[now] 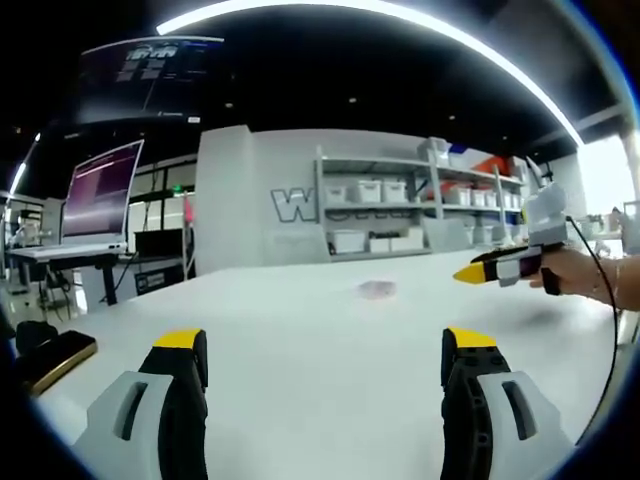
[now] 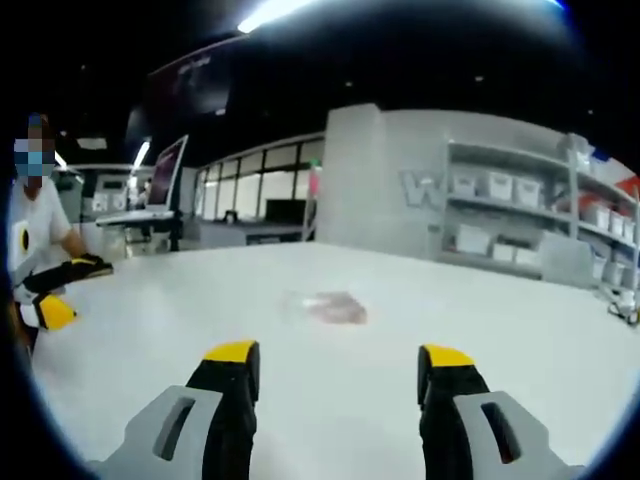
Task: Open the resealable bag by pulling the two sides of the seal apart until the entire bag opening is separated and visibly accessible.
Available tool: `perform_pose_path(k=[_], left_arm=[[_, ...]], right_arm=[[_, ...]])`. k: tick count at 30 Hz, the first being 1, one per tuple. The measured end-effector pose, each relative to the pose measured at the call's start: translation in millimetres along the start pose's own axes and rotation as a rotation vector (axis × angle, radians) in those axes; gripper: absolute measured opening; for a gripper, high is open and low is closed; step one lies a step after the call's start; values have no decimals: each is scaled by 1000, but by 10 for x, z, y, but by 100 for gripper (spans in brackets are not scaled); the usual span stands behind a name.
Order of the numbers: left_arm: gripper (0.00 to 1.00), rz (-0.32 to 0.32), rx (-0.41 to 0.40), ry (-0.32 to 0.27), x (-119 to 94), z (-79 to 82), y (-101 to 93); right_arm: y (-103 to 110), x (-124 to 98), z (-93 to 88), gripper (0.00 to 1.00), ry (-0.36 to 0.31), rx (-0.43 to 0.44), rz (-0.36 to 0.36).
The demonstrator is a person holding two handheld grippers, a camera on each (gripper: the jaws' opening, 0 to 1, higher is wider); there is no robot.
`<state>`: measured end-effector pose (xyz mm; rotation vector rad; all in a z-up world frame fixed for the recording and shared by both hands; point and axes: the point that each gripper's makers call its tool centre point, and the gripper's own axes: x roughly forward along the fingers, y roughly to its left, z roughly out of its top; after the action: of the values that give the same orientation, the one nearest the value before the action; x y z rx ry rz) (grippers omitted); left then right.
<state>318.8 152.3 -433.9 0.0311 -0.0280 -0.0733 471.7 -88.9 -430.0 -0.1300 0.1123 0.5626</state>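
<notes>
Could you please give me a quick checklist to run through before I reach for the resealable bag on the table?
1. Left tool open and empty: ok.
2. Right tool open and empty: ok.
3. Resealable bag in view, lying flat on the white table: ok.
4. Path from right tool to bag free of other things: ok.
5. Seal edge located: cannot tell, the bag is blurred.
6. Bag opened: not ok, neither tool touches it.

small clear resealable bag (image 1: 376, 289) (image 2: 328, 307), lying flat on white table, faint pinkish tint, seal state unclear
</notes>
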Motion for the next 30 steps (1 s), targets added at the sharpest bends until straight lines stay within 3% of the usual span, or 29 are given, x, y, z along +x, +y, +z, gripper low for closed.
perform_pose_path(k=[13,30], left_arm=[[97,-8,6,0,28,12,-40],[96,-10,15,-7,63,69,-39]], right_arm=[[8,55,-26,63,18,-12,8],[-68,339,29,61,30,-54,6]])
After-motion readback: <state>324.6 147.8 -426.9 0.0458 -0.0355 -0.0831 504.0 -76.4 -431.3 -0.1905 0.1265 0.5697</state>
